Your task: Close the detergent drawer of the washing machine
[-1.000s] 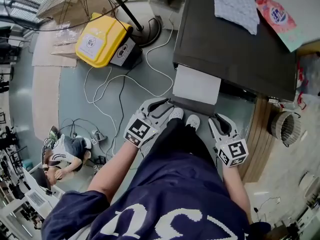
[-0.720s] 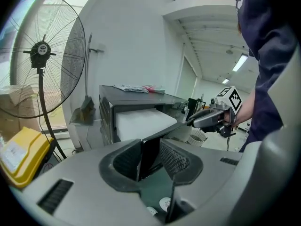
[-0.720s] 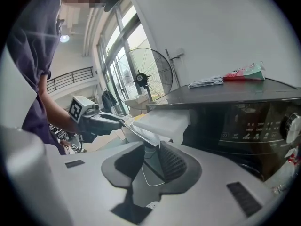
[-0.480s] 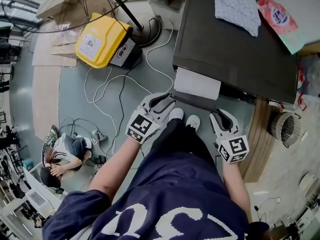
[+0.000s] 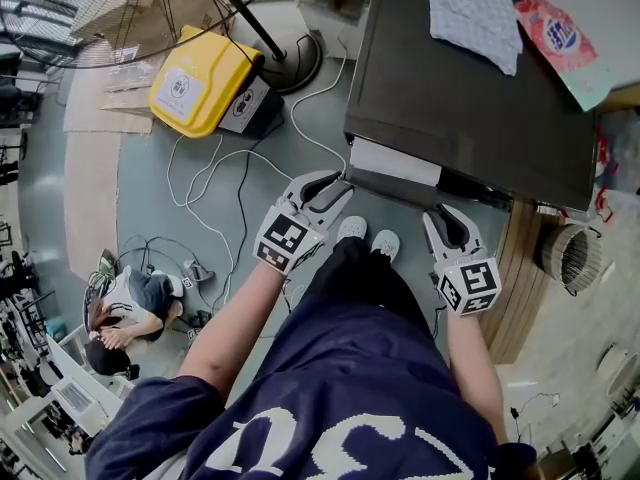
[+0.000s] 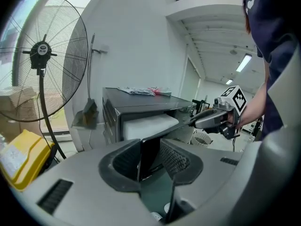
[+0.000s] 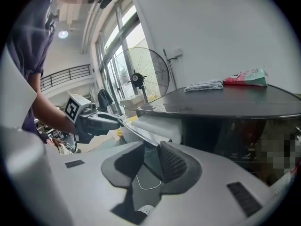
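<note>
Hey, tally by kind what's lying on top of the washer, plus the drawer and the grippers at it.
Patterned cloth: 1
Pink packet: 1
Detergent drawer: 1
Grippers, left gripper and right gripper: 2
Total: 5

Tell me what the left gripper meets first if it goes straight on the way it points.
The detergent drawer's dark front panel, already between the left gripper's jaws. Pushing on would likely drive the white drawer into the washing machine.

Bright even daylight from windows (image 7: 113,36); soft shadows; strong fisheye bending at edges; focus sharp.
</note>
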Demonstrator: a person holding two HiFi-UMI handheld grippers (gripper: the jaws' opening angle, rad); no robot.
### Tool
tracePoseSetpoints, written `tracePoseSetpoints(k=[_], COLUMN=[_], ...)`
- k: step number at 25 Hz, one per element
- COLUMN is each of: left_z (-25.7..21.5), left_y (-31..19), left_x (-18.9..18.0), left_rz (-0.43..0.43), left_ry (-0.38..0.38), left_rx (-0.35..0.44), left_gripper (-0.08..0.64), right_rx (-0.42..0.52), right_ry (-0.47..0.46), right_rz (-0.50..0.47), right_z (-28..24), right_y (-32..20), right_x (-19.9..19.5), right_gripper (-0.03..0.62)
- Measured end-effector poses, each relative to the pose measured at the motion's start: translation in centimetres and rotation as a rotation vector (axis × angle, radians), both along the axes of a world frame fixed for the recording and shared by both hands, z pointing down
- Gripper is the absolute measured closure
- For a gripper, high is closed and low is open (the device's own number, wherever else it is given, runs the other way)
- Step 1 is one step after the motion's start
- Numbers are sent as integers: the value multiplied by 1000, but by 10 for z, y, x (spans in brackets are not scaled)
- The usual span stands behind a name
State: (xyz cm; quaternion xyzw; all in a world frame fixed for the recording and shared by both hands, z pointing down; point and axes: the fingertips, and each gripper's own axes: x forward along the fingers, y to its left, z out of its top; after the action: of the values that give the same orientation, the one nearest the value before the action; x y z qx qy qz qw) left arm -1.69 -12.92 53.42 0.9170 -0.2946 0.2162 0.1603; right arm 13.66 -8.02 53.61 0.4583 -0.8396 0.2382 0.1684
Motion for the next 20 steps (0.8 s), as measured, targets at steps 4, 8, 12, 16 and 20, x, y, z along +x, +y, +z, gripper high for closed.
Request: tracePoseSetpoints(k=[4, 8, 12, 16, 20], left_z=[0, 1, 0, 1, 2], left_y=[-7, -14, -21, -28, -32], left_x=[1, 3, 5, 5, 6], left_rz=[-17, -35, -46, -59, -67], left_ry=[0, 2, -1, -5, -13], left_rx=[2, 4, 10, 15, 17], left_gripper=[420, 419, 419, 417, 416], right_rx=[3, 0, 1, 2, 5], right_ry=[1, 3, 11, 18, 23], right_rz=[19, 37, 58, 81, 92], right_z=[0, 0, -1, -1, 0], right_y=[-7, -14, -21, -28, -32], right_x=[1, 3, 5, 6, 7], right_gripper=[471, 469, 468, 465, 463])
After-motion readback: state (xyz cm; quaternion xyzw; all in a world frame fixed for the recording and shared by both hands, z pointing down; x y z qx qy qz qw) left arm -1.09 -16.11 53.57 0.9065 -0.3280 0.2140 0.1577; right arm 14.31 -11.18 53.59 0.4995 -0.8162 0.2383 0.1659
